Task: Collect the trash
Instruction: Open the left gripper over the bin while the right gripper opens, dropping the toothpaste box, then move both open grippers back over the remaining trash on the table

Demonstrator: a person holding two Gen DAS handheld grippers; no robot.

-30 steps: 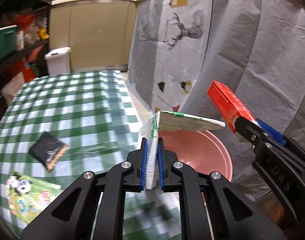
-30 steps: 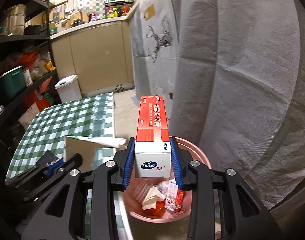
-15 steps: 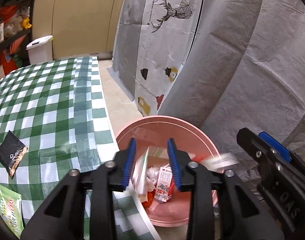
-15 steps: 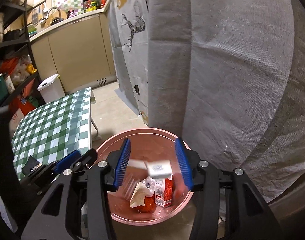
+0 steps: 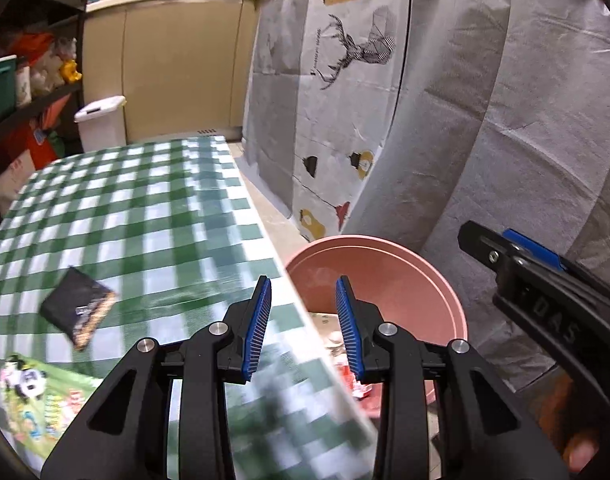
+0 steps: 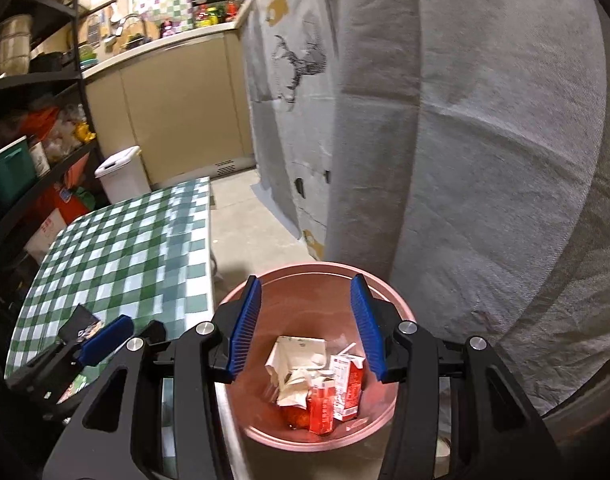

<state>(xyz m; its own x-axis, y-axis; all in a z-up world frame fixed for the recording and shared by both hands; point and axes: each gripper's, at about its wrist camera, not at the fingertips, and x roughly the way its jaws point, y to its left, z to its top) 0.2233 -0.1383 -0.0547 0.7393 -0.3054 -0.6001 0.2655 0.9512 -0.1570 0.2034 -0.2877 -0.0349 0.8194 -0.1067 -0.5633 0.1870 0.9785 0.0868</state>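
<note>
Pink round plastic bin (image 6: 401,312) holds crumpled, seemingly paper cartons (image 6: 301,364).

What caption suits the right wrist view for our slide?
Open right hand-held gripper above the pink bin holding cartons, beside the checked table.

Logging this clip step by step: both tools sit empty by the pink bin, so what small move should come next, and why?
Probably swing the left tool back over the checkered table toward the dark packet. Both it and the right tool are open and hold nothing, the pink bin holds cartons, and the packet and a green wrapper are on the cloth.
</note>
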